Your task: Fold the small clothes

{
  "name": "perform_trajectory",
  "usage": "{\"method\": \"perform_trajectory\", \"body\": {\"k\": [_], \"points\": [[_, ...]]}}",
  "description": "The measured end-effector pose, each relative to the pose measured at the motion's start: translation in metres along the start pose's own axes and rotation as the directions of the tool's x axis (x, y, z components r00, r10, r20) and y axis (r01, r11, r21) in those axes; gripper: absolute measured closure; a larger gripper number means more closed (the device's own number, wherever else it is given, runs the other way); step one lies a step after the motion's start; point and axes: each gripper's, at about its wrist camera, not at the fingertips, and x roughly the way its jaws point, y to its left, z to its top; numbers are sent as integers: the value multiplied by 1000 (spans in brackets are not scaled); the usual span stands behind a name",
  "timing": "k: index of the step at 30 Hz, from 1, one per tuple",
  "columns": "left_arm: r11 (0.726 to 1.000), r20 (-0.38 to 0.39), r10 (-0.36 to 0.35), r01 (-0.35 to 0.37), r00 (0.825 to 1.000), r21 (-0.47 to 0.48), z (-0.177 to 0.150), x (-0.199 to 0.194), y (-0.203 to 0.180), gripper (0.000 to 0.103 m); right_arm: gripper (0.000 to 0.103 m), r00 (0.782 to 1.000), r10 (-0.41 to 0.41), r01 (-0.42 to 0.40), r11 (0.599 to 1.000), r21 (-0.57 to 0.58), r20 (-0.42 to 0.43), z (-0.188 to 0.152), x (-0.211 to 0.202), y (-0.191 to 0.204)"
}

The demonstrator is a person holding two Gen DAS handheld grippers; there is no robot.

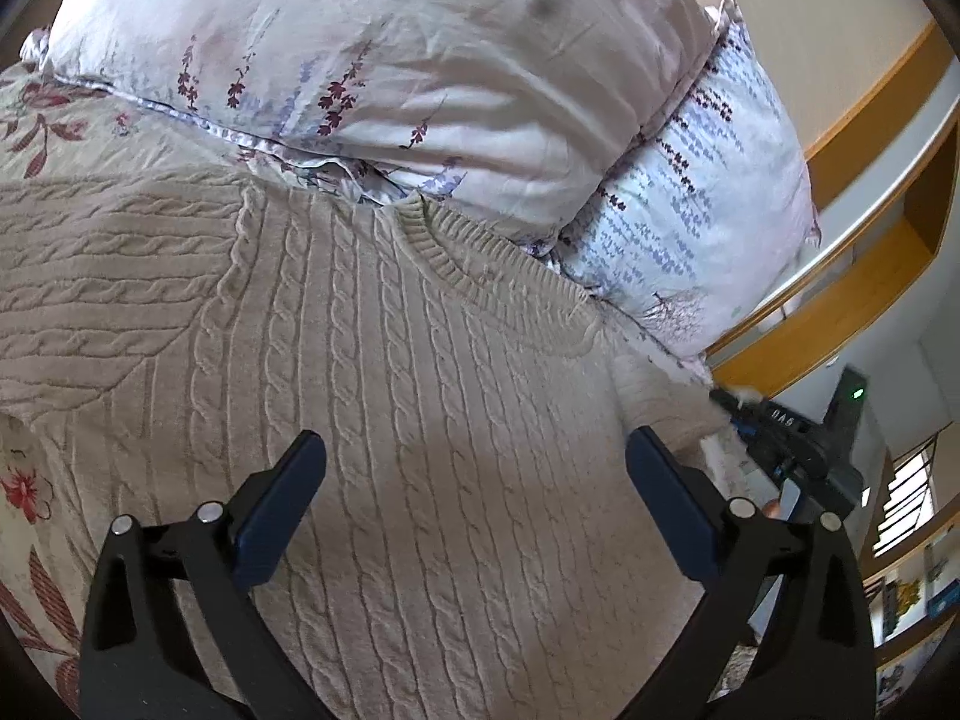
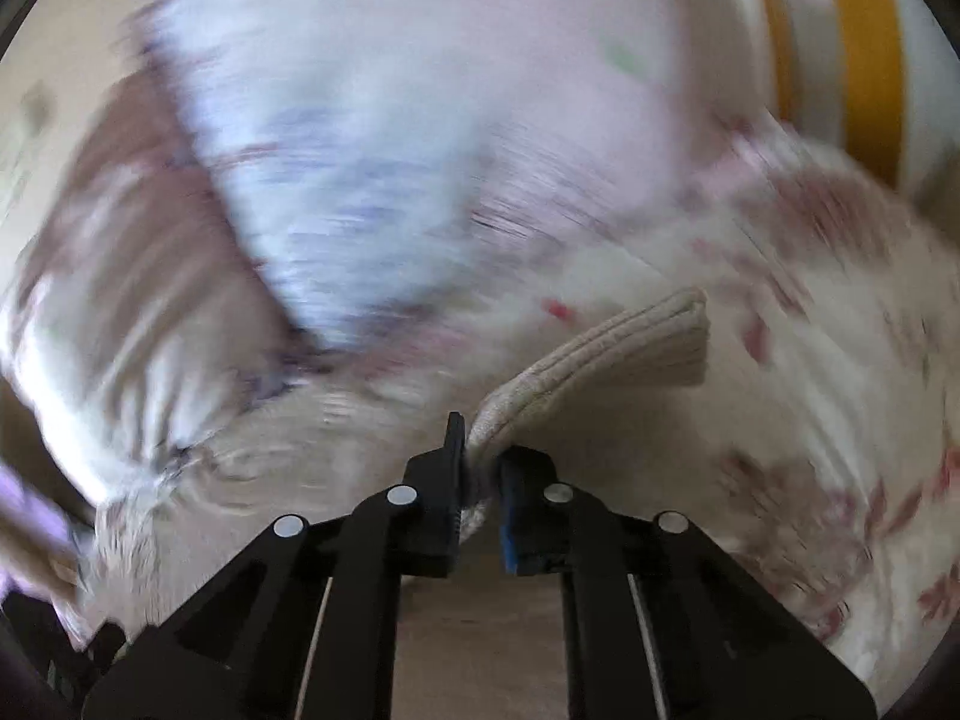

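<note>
- left wrist view: the left gripper (image 1: 474,468) hangs over a beige cable-knit sweater (image 1: 372,396), its jaws spread wide with nothing between them.
- the sweater lies flat on a floral bedsheet (image 1: 36,138), its ribbed neckline (image 1: 480,252) pointing toward two stacked pillows (image 1: 420,60) that touch its upper edge.
- at the right edge of this view the right gripper (image 1: 729,402) meets the sweater's far side, beside a wooden shelf (image 1: 870,276).
- right wrist view: heavily blurred, yet the right gripper (image 2: 480,468) is clear, its jaws closed tight on a folded ribbed edge of the sweater (image 2: 624,342).
- that pinched cloth rises from the jaws and trails up and to the right, above the blurred bedsheet (image 2: 810,360) and pillows (image 2: 372,180).
</note>
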Motion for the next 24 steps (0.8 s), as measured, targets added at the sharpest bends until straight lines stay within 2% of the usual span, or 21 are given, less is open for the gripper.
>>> {"method": "perform_trajectory", "body": {"k": [2,3,4,6,7,10,12,13,15,19,21,22,24], "points": [[999,0,-24,24,1000,-23,1,-1,2,6,92,994,108,-111,986,-126,-32,-8,0,41],[999,-2,-32,32,999,-30,1,-1,2,7,90,984,157,-171,969,-181,-86,-16,5,62],[998,-8,-47,47,999,-44,2,0,3,7,87,960,209,-250,940,-234,-186,-30,17,87],[995,-27,-66,63,997,-77,2,3,5,8,64,913,239,-336,901,-275,-331,-57,33,113],[993,-36,-72,69,997,-91,2,4,6,9,61,902,239,-348,895,-279,-360,-66,35,116],[988,-66,-91,81,994,-134,1,9,9,14,56,881,246,-352,911,-214,-403,-79,37,104],[984,-82,-98,84,992,-159,2,13,12,20,56,872,269,-337,936,-101,-410,-77,35,78],[981,-92,-101,84,991,-176,2,16,14,21,56,868,293,-321,947,-3,-401,-72,34,55],[976,-101,-104,82,989,-204,3,21,17,25,56,878,308,-277,951,135,-367,-66,28,19],[964,-117,-82,50,990,-260,10,34,23,32,56,932,274,-162,900,406,-237,-60,9,-69],[963,-111,-57,25,992,-268,16,40,24,40,56,955,234,-117,859,498,-181,-58,5,-103],[962,-107,-45,14,993,-271,19,43,25,43,56,961,220,-106,851,514,-166,-57,7,-109],[960,-110,-20,-12,994,-281,25,52,27,56,56,974,183,-84,842,533,-134,-53,11,-118]]}}
